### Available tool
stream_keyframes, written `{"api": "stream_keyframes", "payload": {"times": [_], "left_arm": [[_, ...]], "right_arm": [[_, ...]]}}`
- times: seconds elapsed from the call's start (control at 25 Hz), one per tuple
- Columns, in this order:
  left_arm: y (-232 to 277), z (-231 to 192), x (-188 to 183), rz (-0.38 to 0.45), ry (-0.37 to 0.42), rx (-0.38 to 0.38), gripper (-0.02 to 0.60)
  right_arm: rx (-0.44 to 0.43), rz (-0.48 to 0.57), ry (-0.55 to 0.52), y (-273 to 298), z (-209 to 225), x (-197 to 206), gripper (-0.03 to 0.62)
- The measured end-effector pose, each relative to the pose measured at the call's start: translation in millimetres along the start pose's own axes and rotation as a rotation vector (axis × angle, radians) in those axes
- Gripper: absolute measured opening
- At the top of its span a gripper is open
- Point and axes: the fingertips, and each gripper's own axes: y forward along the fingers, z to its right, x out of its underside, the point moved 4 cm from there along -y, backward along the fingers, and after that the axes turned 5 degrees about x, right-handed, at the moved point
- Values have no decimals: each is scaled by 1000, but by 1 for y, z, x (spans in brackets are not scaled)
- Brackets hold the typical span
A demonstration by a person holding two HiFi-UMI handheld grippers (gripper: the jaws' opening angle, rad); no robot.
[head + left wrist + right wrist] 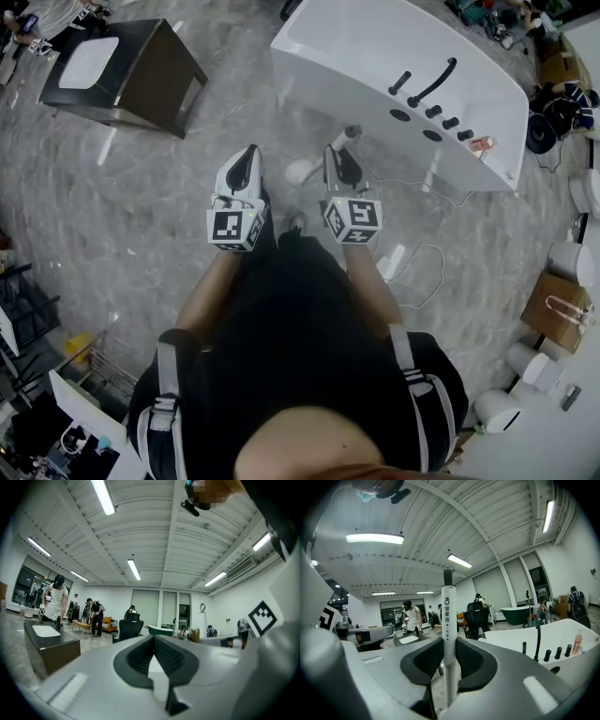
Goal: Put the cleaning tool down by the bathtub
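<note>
- Judging from the right gripper view, the cleaning tool was held in the right gripper, whose jaws were closed on its white handle.
- The handle was seen standing roughly upright across those jaws, so its long axis ran crosswise to the line along which the gripper pointed.
- In the head view, the handle's upper end was seen past the gripper's tip on the bathtub side. A pale rounded part, probably the tool's head, was seen lower down between the two grippers.
- The left gripper was seen with its jaws together at the tips and nothing between them; it was carried beside the right one, apart from the tool.
- The bathtub was found ahead and to the right of the right gripper, near but not touching, with bare grey floor between them.
- The right hand was judged the nearer to the tub, with the left on the far side.
- The tool was not yet set down. The coming move was judged to turn on the tool being carried forward and to the right, then lowered to the floor by the tub's near wall.
</note>
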Motion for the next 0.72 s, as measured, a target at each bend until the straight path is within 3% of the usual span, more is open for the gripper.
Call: {"api": "stream_keyframes", "payload": {"times": [0.72], "left_arm": [[66, -40, 8, -3, -17, 31, 9]], "right_arm": [[11, -28, -14, 72, 5, 2, 80]]}}
